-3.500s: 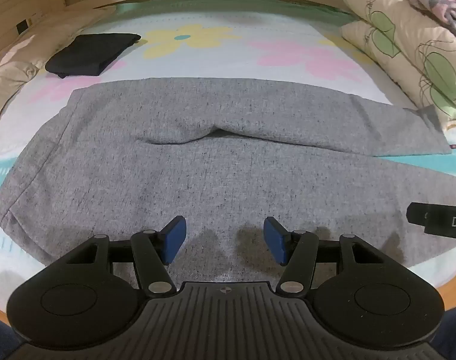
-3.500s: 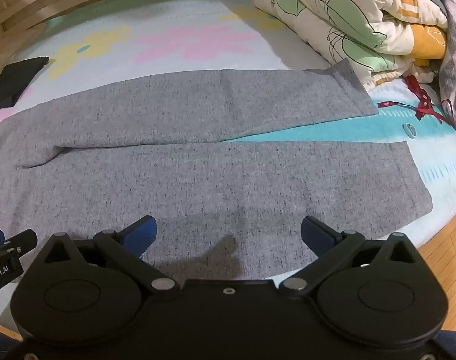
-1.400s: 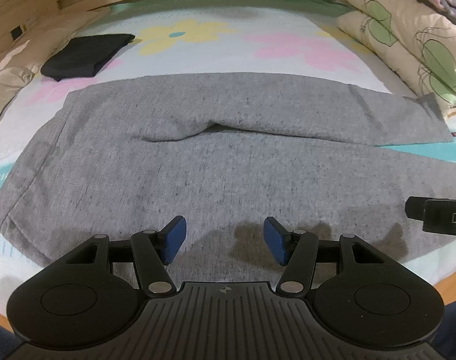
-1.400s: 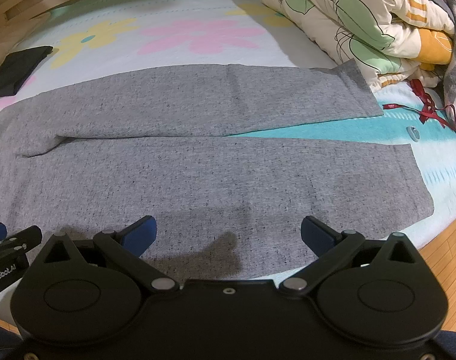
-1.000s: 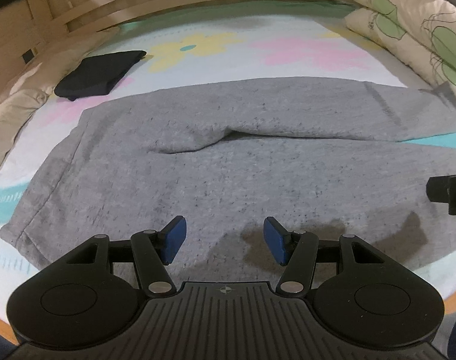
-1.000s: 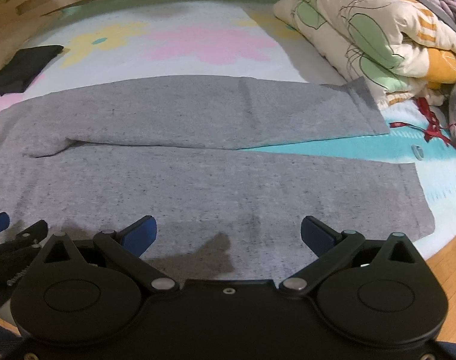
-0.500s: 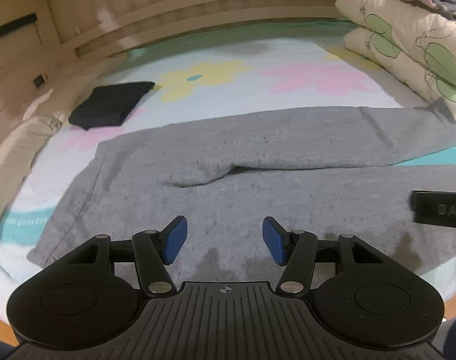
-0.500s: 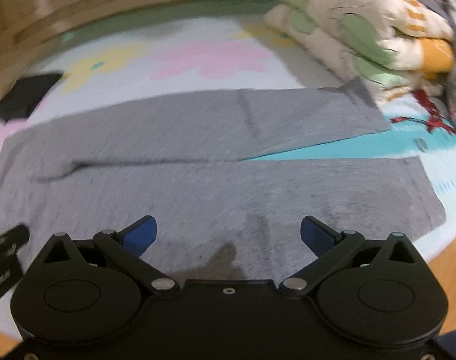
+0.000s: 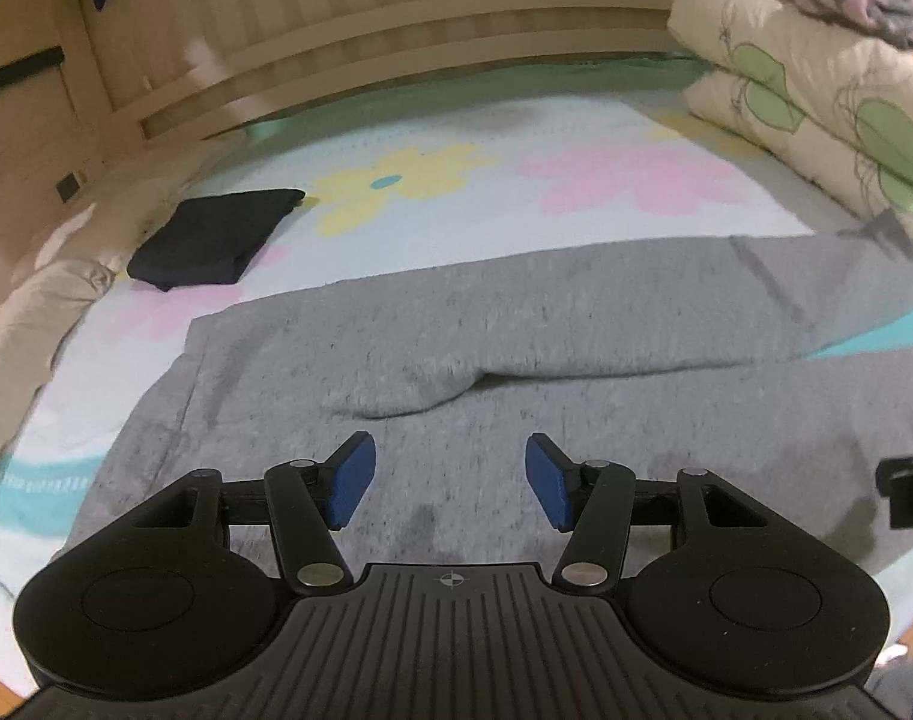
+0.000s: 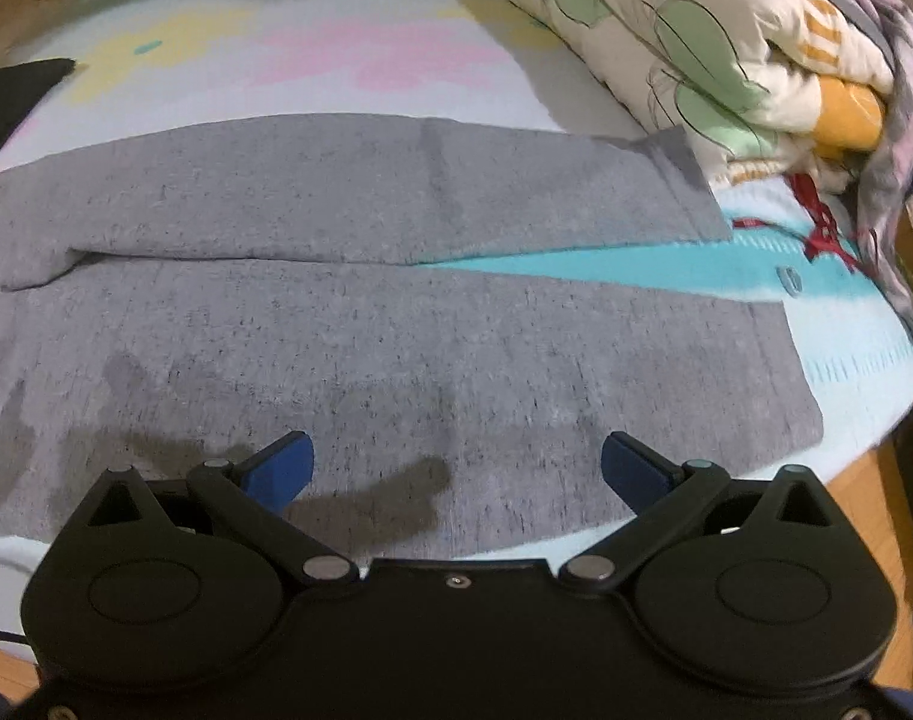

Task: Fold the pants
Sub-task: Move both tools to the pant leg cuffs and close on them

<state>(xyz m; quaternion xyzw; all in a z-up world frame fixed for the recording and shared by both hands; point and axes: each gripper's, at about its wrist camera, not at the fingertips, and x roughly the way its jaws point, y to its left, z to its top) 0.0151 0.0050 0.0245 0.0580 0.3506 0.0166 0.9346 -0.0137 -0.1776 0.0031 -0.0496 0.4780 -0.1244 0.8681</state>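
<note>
Grey pants (image 9: pixel 516 312) (image 10: pixel 396 312) lie flat on the flowered bed sheet, waist to the left, both legs running to the right with a gap between the hems. My left gripper (image 9: pixel 450 477) hovers open above the seat area of the near leg, nothing between its blue pads. Over the near leg's lower half, close to the bed's front edge, my right gripper (image 10: pixel 456 471) stands wide open and holds nothing. Part of the right gripper shows at the right edge of the left wrist view.
A folded black garment (image 9: pixel 213 237) lies at the far left of the bed. Stacked quilts (image 10: pixel 726 54) (image 9: pixel 816 102) are piled at the right, with a red ribbon (image 10: pixel 822 234) beside them. A wooden headboard (image 9: pixel 396 48) runs along the back. Wooden floor (image 10: pixel 876 510) shows beyond the bed's right corner.
The left gripper has risen and tilted up, so more headboard shows and the pants sit lower in view. The right view shifted slightly. Both grippers stayed open.
</note>
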